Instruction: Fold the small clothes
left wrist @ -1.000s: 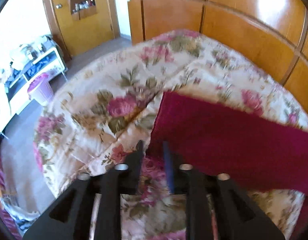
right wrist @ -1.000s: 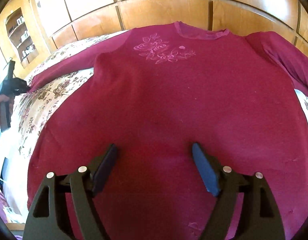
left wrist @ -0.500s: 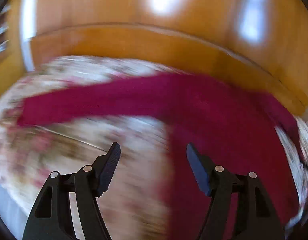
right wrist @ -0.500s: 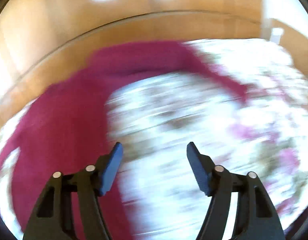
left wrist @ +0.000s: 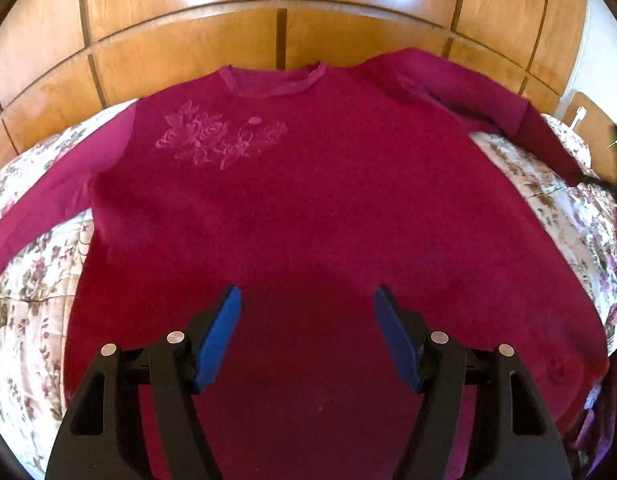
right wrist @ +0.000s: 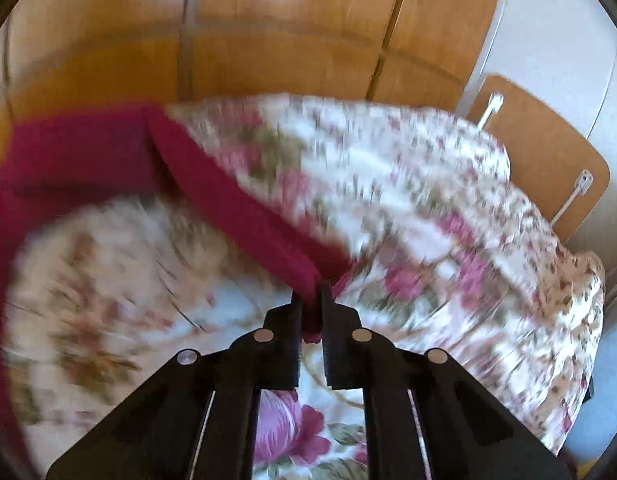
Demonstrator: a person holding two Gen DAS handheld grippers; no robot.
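A dark red long-sleeved top (left wrist: 308, 208) with a pink flower motif (left wrist: 220, 140) lies flat, front up, on the floral bedspread (left wrist: 24, 288), both sleeves spread out. My left gripper (left wrist: 307, 312) is open and empty above the lower middle of the top. My right gripper (right wrist: 311, 300) is shut on the cuff end of the top's right sleeve (right wrist: 244, 208), which stretches from the jaws back toward the body of the top at the left; that view is blurred.
A wooden panelled headboard wall (left wrist: 284, 12) runs behind the bed. A wooden board with a white cable (right wrist: 548, 160) stands past the bed's right side. The bedspread (right wrist: 428, 200) falls away at the right edge.
My left gripper let go of the left sleeve end, opened and swung over the middle of the top. My right gripper swung right from the top's middle and shut on the right sleeve's cuff.
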